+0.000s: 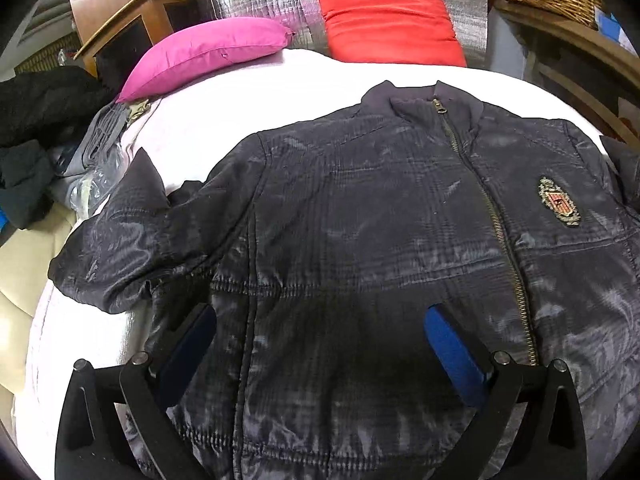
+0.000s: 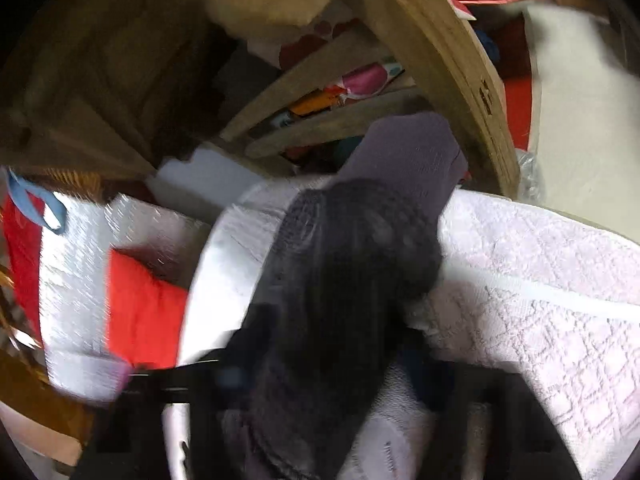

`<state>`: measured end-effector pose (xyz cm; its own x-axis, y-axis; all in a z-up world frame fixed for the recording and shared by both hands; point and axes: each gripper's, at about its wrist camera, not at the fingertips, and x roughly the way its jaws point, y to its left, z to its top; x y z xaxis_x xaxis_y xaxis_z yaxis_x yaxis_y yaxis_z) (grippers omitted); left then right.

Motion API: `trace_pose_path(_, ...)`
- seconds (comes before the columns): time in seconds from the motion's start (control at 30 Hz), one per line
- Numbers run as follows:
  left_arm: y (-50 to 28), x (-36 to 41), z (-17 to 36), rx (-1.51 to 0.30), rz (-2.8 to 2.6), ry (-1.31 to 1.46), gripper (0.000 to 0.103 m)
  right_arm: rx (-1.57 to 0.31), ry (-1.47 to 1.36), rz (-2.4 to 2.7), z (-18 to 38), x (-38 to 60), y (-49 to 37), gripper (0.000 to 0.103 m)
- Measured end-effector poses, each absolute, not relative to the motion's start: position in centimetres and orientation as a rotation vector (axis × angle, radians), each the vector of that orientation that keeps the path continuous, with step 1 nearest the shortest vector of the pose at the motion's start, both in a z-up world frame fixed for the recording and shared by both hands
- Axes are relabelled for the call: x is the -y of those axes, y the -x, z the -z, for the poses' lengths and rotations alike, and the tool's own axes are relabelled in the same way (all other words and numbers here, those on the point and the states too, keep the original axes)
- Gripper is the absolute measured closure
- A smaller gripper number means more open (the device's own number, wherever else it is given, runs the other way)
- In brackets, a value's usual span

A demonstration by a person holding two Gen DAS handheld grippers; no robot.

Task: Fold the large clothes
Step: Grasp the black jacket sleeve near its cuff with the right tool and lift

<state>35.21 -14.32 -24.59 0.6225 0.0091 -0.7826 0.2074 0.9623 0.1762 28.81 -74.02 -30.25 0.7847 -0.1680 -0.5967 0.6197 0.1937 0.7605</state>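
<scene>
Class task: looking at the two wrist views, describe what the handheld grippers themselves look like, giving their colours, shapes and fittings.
The left gripper has two black, angular arms with round silver pivot bolts. Each ends in a flat finger faced with a blue pad; the right-hand pad shows bright blue, the other looks darker in shadow. The right gripper is blurred: only black frame pieces show. No cables, markings or sleeves are visible.

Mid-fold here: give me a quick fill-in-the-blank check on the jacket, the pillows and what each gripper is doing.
1. The dark jacket lies front up with its zipper ____.
2. Behind the collar, to the right of the pink pillow, lies a ____ pillow.
3. The left gripper hovers over the jacket with its jaws ____.
4. The right gripper has something between its jaws: the jacket's ____.

Missing words: closed; red; open; sleeve
</scene>
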Motion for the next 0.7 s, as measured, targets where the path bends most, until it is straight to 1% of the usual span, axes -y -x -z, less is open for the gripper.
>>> trace_pose_path(0.07, -35.3, 14.1, 24.4, -0.889, 0.108, -0.258, 0.000, -0.430, -1.241, 0.586, 30.1, 73.7, -29.2, 0.073)
trace_pose_path(0.13, -35.2, 13.9, 24.0, -0.878, 0.102, -0.244, 0.000, -0.411, -1.188, 0.583, 28.8, 72.7, -29.5, 0.082)
trace_pose_path(0.17, -35.1, 13.7, 23.7, -0.873, 0.099, -0.234, 0.000, -0.404, -1.164, 0.575, 28.2, 72.3, -29.8, 0.083)
trace_pose_path(0.3, -35.0, 13.1, 22.9, -0.858, 0.097, -0.202, 0.000, -0.359, -1.085, 0.501, 24.6, 68.6, -30.1, 0.084)
trace_pose_path(0.43, -35.1, 12.5, 22.3, -0.856, 0.101, -0.166, 0.000, -0.323, -1.012, 0.413, 21.2, 62.8, -30.0, 0.084)
trace_pose_path(0.57, -35.7, 11.7, 22.2, -0.886, 0.111, -0.109, 0.000, -0.304, -0.900, 0.303, 17.8, 56.1, -30.4, 0.084)
trace_pose_path(0.7, -36.0, 11.2, 22.8, -0.923, 0.115, -0.096, 0.000, -0.304, -0.812, 0.164, 15.7, 49.8, -30.0, 0.084)
